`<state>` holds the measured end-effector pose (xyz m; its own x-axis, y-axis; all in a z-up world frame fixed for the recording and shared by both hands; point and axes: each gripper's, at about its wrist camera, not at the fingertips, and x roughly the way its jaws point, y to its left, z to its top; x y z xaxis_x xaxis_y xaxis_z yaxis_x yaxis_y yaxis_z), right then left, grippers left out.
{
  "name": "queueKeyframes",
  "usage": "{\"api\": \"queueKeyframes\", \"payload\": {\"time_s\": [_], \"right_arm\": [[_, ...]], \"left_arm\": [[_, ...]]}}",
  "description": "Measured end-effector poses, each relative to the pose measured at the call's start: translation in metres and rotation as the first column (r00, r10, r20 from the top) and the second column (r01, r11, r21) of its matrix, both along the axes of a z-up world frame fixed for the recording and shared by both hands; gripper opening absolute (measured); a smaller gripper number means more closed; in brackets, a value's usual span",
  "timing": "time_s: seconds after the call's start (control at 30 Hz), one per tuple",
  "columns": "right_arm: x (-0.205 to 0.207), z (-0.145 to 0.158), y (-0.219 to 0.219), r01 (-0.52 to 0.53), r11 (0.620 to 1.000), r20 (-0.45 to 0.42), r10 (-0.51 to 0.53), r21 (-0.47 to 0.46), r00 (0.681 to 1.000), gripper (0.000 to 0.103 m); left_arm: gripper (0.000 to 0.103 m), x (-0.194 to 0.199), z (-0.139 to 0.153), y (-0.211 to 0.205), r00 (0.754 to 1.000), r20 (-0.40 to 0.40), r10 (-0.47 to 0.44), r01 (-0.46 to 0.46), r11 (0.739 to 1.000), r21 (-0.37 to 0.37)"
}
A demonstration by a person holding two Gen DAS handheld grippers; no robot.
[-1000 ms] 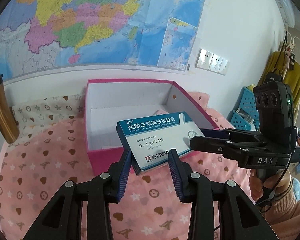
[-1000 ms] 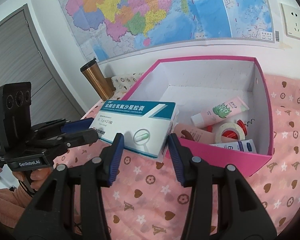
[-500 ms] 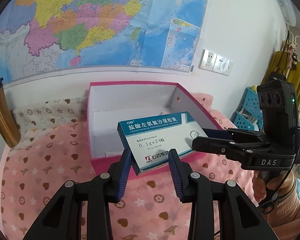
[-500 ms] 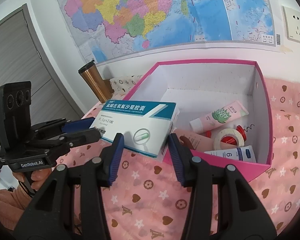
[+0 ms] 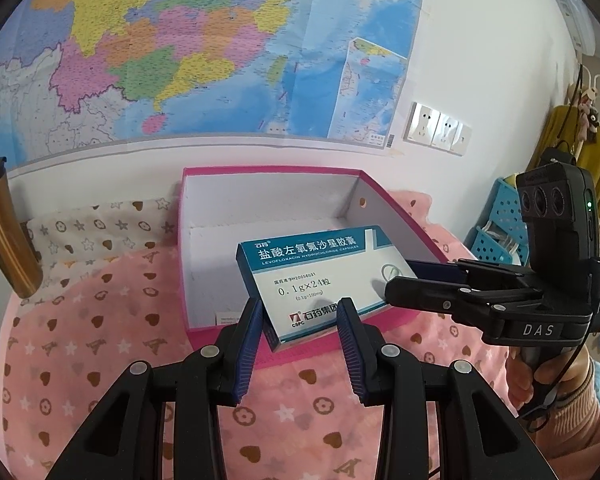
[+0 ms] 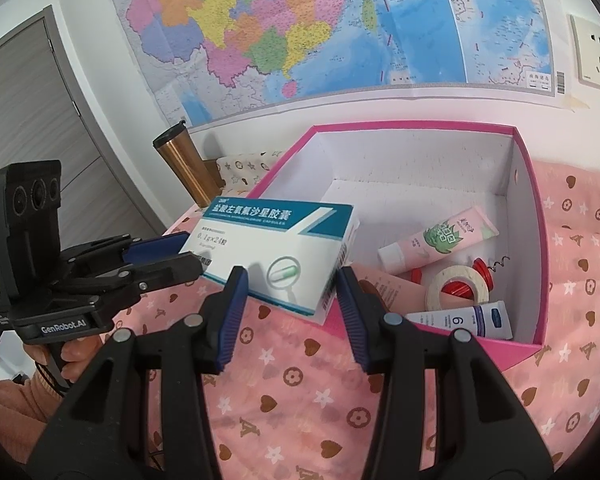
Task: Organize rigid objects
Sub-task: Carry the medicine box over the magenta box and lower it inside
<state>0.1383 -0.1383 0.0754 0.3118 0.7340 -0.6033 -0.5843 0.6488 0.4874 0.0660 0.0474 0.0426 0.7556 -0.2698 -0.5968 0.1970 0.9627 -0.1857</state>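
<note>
Medicine box (image 5: 320,276), "LEVOFLOXACIN HYDROCHLORIDE CAPSULES", "0.1g×24", "CSPC"

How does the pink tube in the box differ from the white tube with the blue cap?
The pink tube has a green plant print and a white cap; the white tube has a dark blue cap and a large digit. The pink tube lies farther back, its cap toward the medicine carton; the white tube lies along the near wall, its cap to the right. Both lie flat inside the pink box.
</note>
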Motion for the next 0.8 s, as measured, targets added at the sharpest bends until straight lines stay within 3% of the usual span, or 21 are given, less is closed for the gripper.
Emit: {"api": "queueKeyframes", "payload": {"time_s": [0.8], "right_arm": [[0.009,-0.007,0.009,0.007,1.0,-0.009,-0.007,-0.019,1.0,0.049]], "left_arm": [[0.037,0.011,-0.003,0.004,1.0,-0.003,0.01,-0.01,1.0,0.013]]}}
